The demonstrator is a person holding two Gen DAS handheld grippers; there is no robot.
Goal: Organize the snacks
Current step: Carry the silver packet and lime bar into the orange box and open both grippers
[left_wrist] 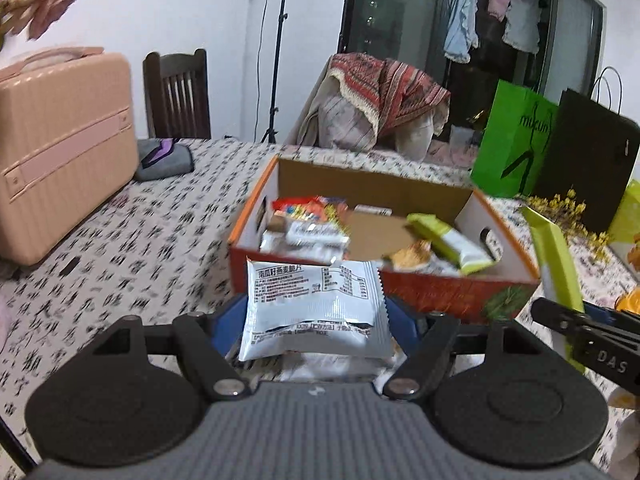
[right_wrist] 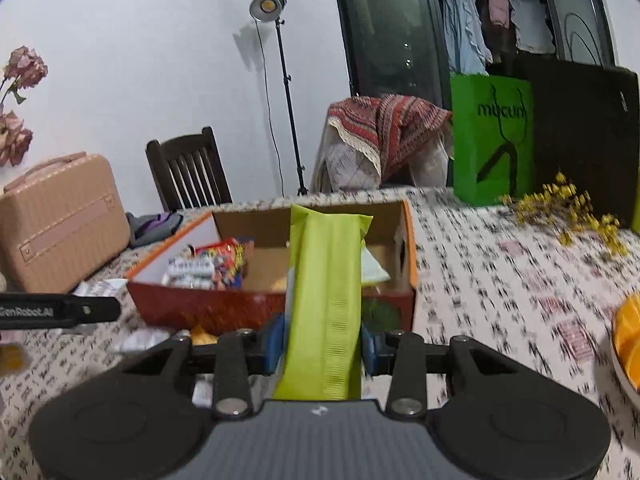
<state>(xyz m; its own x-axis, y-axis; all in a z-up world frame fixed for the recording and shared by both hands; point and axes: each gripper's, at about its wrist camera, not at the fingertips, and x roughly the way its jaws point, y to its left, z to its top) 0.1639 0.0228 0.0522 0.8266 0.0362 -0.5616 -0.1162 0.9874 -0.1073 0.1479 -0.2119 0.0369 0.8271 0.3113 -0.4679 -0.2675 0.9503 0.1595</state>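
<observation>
An open orange cardboard box (left_wrist: 404, 294) sits on the patterned table and holds several snack packs; it also shows in the right wrist view (right_wrist: 208, 308). My left gripper (left_wrist: 316, 320) is shut on a silver-white snack packet (left_wrist: 316, 308), held just in front of the box's near wall. My right gripper (right_wrist: 322, 342) is shut on a long green snack pack (right_wrist: 326, 300), held upright before the box; that pack also shows in the left wrist view (left_wrist: 558, 264). The left gripper's tip (right_wrist: 60, 312) appears at the left of the right wrist view.
A pink case (left_wrist: 60, 152) stands at the table's left. A green paper bag (right_wrist: 492, 140) and a black bag (right_wrist: 580, 140) stand at the back right, with yellow flowers (right_wrist: 572, 208) before them. A bowl of orange pieces (right_wrist: 628, 340) sits at the right edge. Loose packets (right_wrist: 144, 338) lie before the box.
</observation>
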